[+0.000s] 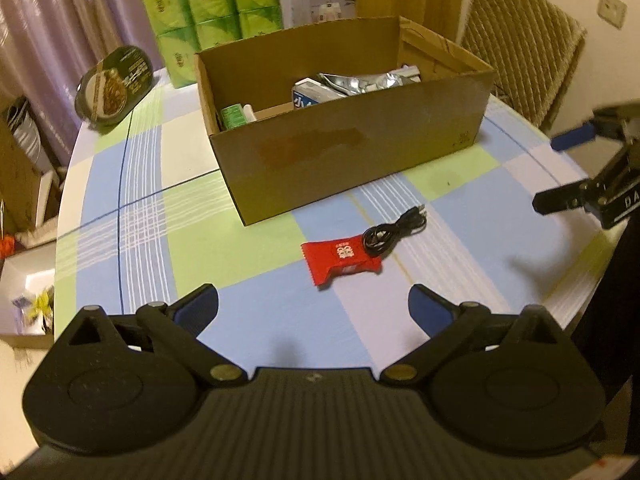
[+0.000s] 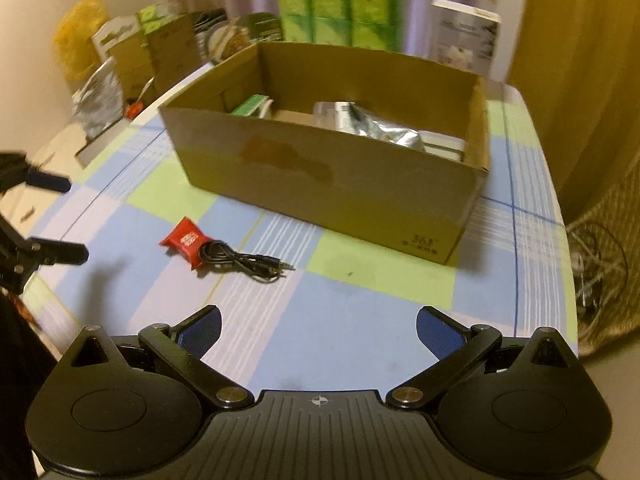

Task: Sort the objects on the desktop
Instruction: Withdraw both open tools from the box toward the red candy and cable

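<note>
**Both grippers hovering over the bench, nothing picked up**

From my feeds: the left gripper (image 1: 314, 306) has its fingers spread wide over the checked bench (image 1: 140, 208), nothing between them. Same for the right gripper (image 2: 318, 330), fingers spread and empty, hanging above a blue patch of cloth.

What's loose on the bench: a red snack packet (image 1: 340, 258) and a coiled black cable (image 1: 394, 232), touching each other, the cable's loop overlapping one end of the packet. Both sit just in front of the open cardboard box (image 1: 352, 160), apart from its wall. In the left view the packet lies ahead of the fingers, slightly right of centre.

Inside the box I can see a silver foil bag (image 2: 372, 128), a small green box (image 2: 252, 106) at the other end, and a blue-and-white carton (image 1: 310, 98).

Behind the box there's a stack of green tissue packs (image 1: 212, 12).
</note>
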`<action>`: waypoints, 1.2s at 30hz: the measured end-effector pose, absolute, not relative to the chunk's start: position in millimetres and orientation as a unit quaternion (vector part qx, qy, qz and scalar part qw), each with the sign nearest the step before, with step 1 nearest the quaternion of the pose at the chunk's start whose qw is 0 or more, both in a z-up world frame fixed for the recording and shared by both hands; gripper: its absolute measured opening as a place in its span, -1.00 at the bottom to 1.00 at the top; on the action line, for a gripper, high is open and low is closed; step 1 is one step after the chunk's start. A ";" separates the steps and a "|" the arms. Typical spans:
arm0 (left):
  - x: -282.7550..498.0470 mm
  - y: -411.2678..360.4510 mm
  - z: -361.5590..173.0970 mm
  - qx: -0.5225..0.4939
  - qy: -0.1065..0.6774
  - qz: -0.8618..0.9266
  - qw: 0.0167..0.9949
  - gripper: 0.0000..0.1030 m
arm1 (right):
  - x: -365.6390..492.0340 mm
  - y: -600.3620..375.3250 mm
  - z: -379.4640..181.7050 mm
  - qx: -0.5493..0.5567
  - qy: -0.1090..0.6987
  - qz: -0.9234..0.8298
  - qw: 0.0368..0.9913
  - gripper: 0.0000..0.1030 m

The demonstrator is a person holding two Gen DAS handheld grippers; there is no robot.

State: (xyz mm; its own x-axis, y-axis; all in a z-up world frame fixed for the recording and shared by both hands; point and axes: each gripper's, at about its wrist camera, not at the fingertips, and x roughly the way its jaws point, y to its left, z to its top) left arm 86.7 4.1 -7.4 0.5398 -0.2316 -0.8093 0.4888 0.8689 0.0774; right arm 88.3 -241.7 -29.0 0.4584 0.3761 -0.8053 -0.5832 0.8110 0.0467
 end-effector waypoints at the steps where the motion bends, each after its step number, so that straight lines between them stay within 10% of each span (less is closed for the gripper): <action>1: 86.4 4.4 -9.0 0.152 0.434 -0.216 0.861 0.93 | 87.8 -239.8 -30.0 -0.125 0.434 0.289 0.844 0.96; 36: 114.2 -47.9 -69.7 0.418 0.361 -0.433 0.712 0.67 | 95.8 -154.5 -81.0 -0.425 0.315 0.457 0.715 0.44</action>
State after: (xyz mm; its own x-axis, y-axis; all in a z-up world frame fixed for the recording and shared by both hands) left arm 114.2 -47.9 -69.7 0.3647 -0.3141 -0.8766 0.9185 0.2759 0.2833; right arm 95.8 -154.5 -80.9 0.3832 0.3855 -0.8393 -0.9215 0.2214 -0.3191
